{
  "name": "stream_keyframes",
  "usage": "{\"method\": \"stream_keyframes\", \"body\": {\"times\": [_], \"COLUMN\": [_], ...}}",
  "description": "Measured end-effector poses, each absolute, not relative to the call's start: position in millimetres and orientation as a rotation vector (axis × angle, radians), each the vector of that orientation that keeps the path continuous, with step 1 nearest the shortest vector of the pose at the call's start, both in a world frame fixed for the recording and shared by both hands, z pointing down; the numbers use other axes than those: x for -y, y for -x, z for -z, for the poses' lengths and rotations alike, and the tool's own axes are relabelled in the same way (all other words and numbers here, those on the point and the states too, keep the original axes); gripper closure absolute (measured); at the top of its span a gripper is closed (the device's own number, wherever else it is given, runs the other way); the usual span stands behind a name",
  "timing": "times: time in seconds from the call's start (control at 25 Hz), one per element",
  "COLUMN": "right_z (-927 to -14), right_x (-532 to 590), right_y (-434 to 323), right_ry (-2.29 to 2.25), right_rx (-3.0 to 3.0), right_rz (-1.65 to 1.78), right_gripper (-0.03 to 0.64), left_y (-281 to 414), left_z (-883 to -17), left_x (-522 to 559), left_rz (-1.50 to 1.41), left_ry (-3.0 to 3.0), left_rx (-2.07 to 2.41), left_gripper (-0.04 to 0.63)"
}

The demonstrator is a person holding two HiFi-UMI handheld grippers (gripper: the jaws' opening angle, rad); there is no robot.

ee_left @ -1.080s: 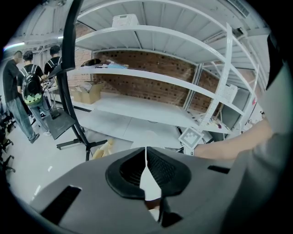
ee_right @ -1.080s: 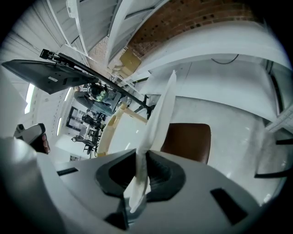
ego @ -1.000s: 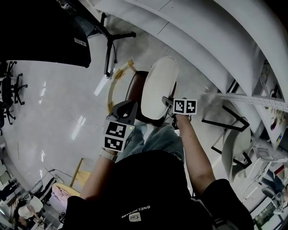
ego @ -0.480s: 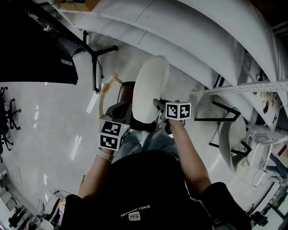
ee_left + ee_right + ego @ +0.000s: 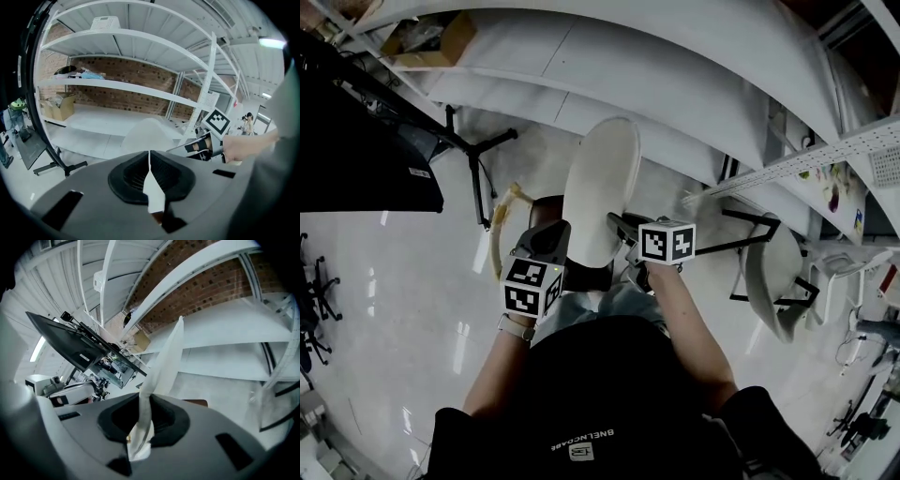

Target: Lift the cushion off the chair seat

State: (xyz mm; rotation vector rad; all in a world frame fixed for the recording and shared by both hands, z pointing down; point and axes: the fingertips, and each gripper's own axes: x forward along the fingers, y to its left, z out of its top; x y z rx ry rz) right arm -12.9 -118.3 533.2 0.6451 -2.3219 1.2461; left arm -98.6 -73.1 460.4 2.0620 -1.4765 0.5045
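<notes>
Task status: the off-white oval fabric cushion (image 5: 600, 187) hangs tilted on edge above the dark brown chair seat (image 5: 542, 212), carried between both grippers. It appears clear of the seat, so the lift is judged essentially complete. What remains is to raise it further or carry it away.

Left gripper (image 5: 562, 236): the jaws are almost fully closed, pinching a thin fold of the cushion's edge.

Right gripper (image 5: 621, 225): the jaws are almost fully closed on the opposite edge, and the fabric rises straight up from between them.
</notes>
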Motion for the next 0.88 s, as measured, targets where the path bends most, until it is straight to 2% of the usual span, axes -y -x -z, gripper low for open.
{"method": "stream_keyframes", "body": {"times": [0.88], "right_z": [-369.4], "right_x": [168.7], "right_y": [-37.9], "right_ry": [-0.829], "right_rx": [2.711], "right_rz": [-0.925], "right_gripper": [0.565], "left_y": [40.6], "left_z": [-356.7], "left_x": [150.1], "left_rz": [-0.352], "left_ry": [-2.436], "left_rx": [1.363], "left_gripper": [0.574]}}
